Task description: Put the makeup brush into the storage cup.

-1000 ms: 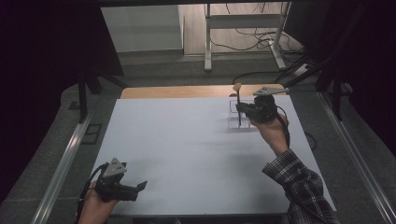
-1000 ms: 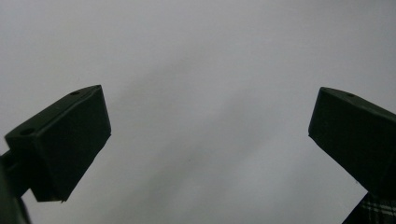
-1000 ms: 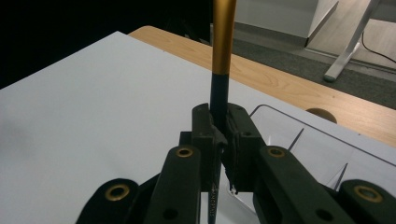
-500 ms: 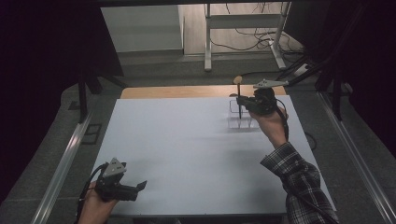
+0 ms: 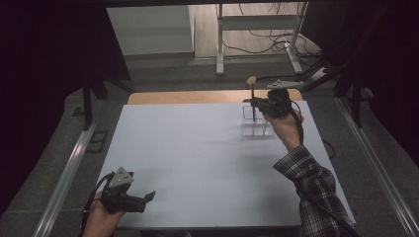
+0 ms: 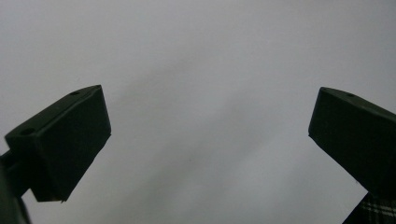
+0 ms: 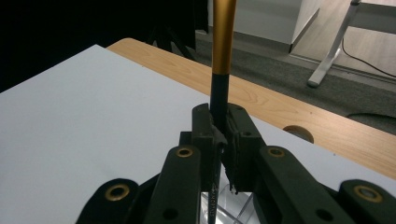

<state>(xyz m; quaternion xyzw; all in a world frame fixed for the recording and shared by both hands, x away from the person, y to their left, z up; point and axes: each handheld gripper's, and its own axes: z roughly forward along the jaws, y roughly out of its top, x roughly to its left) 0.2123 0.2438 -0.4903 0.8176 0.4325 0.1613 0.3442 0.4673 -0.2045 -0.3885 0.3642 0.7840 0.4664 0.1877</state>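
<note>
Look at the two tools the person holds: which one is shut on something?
The right tool, at the table's far side, is shut on a dark, gold-banded brush above a clear organiser. The left tool stands open, gripping nothing.

this looks like a lab or test room set up for recording, though the dark edges make it hard to be sure. a white table (image 5: 197,163) sits inside black curtains (image 5: 44,74), with metal rails (image 5: 64,173) along its sides on grey carpet (image 5: 163,79). behind it, loose cables (image 5: 267,42) trail under the white legs of a desk frame (image 5: 220,44).
</note>
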